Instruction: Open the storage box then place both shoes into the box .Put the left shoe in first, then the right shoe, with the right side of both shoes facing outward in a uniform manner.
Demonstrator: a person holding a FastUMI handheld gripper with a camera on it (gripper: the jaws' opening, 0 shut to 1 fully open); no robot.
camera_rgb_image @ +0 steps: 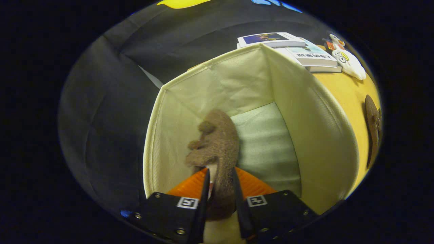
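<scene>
While the fingers (220,174) are pinched on the heel of a brown fuzzy shoe (217,142), it is held inside the open storage box (315,135); a second shoe (372,128) is seen on the tabletop (346,91) at three o'clock.

Black cloth wall (112,101) behind and to the left, creased, softly lit. Yellow tabletop (352,98) on the right, warm light on it. Stack of books (298,51) at the table's far end against the cloth. White plush toy (349,61) just beside the books, lying on the tabletop.
</scene>
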